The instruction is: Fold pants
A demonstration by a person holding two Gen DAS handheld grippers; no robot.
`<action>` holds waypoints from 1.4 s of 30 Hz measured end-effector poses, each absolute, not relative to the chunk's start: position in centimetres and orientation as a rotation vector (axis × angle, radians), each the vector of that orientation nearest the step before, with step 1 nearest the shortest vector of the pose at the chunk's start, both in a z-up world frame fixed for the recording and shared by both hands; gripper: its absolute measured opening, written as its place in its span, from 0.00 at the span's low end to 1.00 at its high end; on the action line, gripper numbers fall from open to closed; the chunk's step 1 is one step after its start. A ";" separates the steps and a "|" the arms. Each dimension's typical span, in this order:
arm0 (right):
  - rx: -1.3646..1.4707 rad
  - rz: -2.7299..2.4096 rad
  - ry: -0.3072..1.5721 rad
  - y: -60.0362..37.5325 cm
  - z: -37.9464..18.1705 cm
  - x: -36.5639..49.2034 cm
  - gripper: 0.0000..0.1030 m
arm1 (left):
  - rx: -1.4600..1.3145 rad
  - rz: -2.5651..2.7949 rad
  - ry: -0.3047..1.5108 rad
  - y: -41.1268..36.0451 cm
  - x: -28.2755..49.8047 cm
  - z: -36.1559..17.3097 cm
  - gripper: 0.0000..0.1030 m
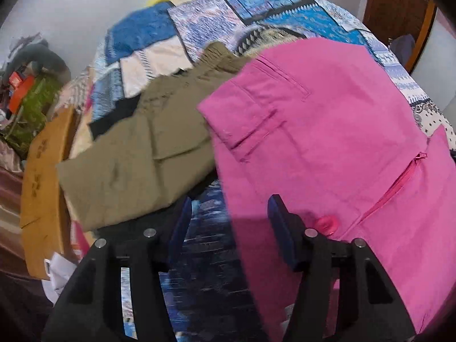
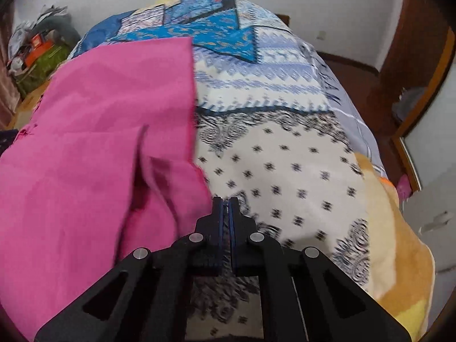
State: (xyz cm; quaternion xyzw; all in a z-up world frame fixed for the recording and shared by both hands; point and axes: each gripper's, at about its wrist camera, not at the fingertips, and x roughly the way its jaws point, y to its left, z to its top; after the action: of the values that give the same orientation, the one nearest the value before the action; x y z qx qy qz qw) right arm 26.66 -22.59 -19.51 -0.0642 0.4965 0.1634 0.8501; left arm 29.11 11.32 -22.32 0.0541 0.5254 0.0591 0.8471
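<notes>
Our left gripper (image 1: 229,213) stands with its jaws spread wide and nothing between them; the blue pads (image 1: 280,228) hover above the near edge of the pink pants (image 1: 327,142), and the right-hand pad sits over the pink cloth just beside the pink button (image 1: 325,224). Our right gripper (image 2: 225,203) has its jaws pressed together, pad against pad. Its tips sit at the right-hand edge of the pink pants (image 2: 99,148), but we cannot tell whether any cloth is caught between them.

The pink pants lie spread on the bed, on top of the patterned bedspread (image 1: 213,17). In the left wrist view we see a zipper (image 1: 399,185) running up from near the button, and a slit pocket (image 1: 285,77) nearer the far edge. In the right wrist view the cloth is folded over on itself, with a raised crease just left of our tips.

To the left of the pink pants lies an olive-green garment (image 1: 136,165), its right edge tucked under the pink cloth. Beyond that, at the bed's left side, stands a brown cardboard box (image 1: 42,188).

The bedspread (image 2: 270,148) is bare to the right of our right gripper, and an orange-and-cream blanket (image 2: 399,242) shows at its right edge.
</notes>
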 end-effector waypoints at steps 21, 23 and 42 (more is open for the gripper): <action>0.012 0.449 0.794 -19.8 -10.3 31.1 0.69 | 0.054 0.113 0.998 14.9 34.0 -18.5 0.69; -0.002 0.463 0.806 -19.2 -10.7 31.9 0.69 | 0.036 0.110 1.015 15.4 34.7 -19.2 0.68; -0.104 0.498 0.963 -13.7 -17.9 41.7 0.65 | -0.173 -0.049 1.126 16.8 39.1 -24.8 0.51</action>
State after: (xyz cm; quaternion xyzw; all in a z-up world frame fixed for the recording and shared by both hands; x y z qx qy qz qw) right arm 41.67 -13.66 -17.91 -0.0494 0.4580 0.2370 0.8554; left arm 39.13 16.84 -24.82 -0.0820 0.5331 -0.0231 0.8418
